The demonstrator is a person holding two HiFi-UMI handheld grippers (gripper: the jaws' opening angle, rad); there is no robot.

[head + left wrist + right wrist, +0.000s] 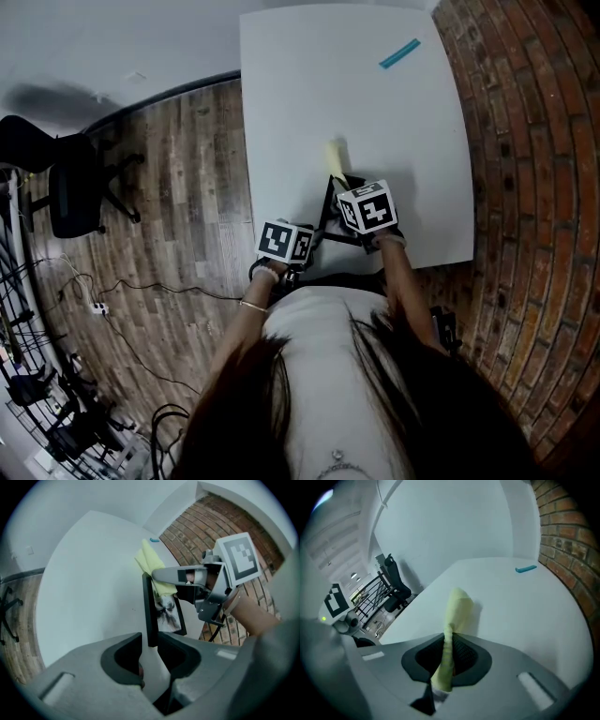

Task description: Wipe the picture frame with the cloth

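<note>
A black picture frame [151,616] with a dark print stands on edge on the white table, and my left gripper [151,654] is shut on its near end. The frame [330,214] shows in the head view between the two marker cubes. My right gripper [449,660] is shut on a pale yellow cloth [452,630]. In the left gripper view the cloth [157,571] lies against the frame's picture side, with the right gripper [187,577] beside it. The head view shows the cloth [336,157] sticking out beyond my right gripper [349,192], while my left gripper [302,246] sits at the table's near edge.
The white table [356,112] carries a small teal strip [399,53] at its far right. A brick wall [534,169] runs along the right. A black office chair [66,183] and cables [94,300] are on the wooden floor to the left.
</note>
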